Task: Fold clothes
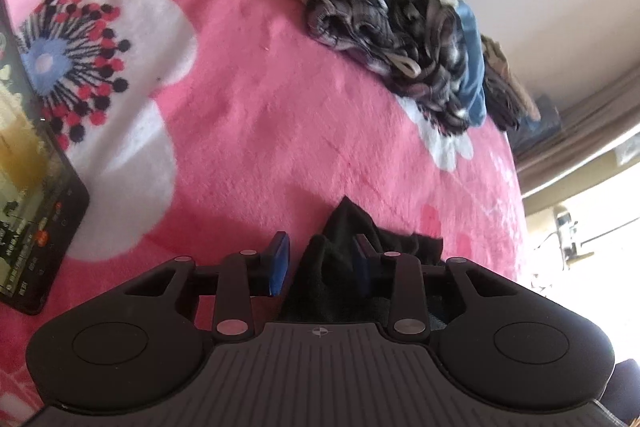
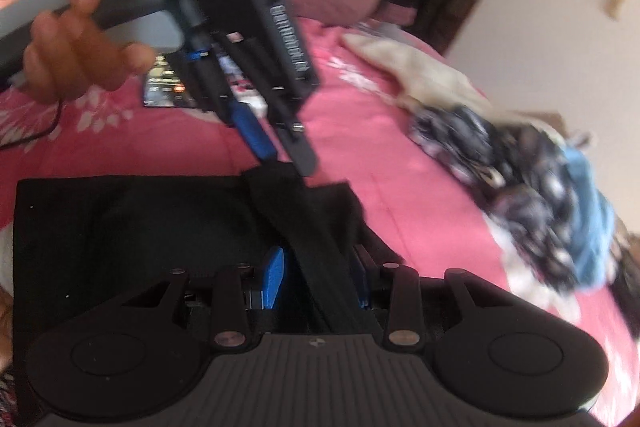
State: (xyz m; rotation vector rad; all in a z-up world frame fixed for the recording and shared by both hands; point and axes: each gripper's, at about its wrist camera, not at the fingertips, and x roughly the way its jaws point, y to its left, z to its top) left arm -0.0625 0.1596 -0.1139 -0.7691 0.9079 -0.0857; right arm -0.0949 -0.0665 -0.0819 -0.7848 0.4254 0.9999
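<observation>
Both the left claw (image 1: 320,259) and right claw (image 2: 316,275), clamped on the black garment (image 2: 132,223) at lower centre, risk slippage, spoiling the fold.

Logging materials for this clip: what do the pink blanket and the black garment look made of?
Pink blanket: plush fleece by the look, matte, with fuzzy nap and a printed flower pattern. Black garment: soft, thin knit or jersey, matte; it drapes limply and bunches where the gripper holds it. The blur hides the weave, so the fibre stays open.
</observation>
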